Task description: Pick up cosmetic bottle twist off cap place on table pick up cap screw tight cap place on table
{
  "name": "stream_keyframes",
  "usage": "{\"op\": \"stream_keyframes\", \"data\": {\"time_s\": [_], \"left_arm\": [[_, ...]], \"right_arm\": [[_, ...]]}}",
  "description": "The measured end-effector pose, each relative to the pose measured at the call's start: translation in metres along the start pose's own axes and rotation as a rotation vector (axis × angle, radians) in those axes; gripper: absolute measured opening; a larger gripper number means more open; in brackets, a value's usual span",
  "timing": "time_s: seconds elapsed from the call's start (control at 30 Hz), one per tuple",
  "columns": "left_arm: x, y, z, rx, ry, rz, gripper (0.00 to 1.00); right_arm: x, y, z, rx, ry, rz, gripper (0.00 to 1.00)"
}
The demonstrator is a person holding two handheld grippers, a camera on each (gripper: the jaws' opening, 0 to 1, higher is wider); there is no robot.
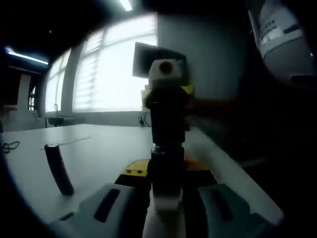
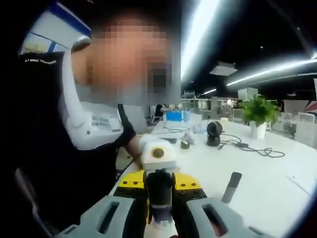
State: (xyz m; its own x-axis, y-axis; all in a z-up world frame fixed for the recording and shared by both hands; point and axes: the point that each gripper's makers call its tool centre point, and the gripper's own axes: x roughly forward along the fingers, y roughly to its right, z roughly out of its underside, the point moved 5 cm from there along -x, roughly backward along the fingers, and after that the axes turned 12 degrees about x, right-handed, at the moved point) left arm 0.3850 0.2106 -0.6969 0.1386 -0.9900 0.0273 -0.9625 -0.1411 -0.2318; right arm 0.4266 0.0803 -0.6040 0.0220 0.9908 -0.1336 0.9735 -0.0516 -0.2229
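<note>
The cosmetic bottle (image 1: 166, 196) is held in the air between both grippers, which face each other tip to tip. In the left gripper view my left gripper (image 1: 166, 203) is shut on its pale lower end, and a dark section with a silver ring (image 1: 166, 148) runs away from me into the yellow-jawed right gripper (image 1: 166, 166). In the right gripper view my right gripper (image 2: 159, 210) is shut on the dark cap end (image 2: 159, 191), with the left gripper's yellow jaw blocks (image 2: 188, 181) just beyond. The seam between cap and bottle is hidden.
A slim dark tube (image 1: 59, 168) (image 2: 231, 187) stands tilted on the white table (image 1: 99, 148) (image 2: 267, 183). Farther off are a black round device (image 2: 214, 133), cables (image 2: 252, 148) and a potted plant (image 2: 257, 116). A person's torso (image 2: 59, 139) is close at the left.
</note>
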Motion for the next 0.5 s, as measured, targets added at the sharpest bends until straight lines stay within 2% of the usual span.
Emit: {"op": "stream_keyframes", "data": {"time_s": [0.17, 0.33, 0.5], "left_arm": [[0.0006, -0.0003, -0.0001, -0.001, 0.000, 0.000, 0.14], [0.0007, -0.0008, 0.0000, -0.002, -0.001, -0.001, 0.14], [0.0009, -0.0008, -0.0002, -0.001, 0.001, 0.000, 0.14]], "right_arm": [[-0.0014, -0.0026, 0.0027, -0.040, -0.007, 0.009, 0.13], [0.0002, -0.0033, 0.0058, -0.006, 0.032, 0.023, 0.13], [0.0058, -0.0063, 0.0039, -0.019, -0.001, 0.026, 0.13]]}}
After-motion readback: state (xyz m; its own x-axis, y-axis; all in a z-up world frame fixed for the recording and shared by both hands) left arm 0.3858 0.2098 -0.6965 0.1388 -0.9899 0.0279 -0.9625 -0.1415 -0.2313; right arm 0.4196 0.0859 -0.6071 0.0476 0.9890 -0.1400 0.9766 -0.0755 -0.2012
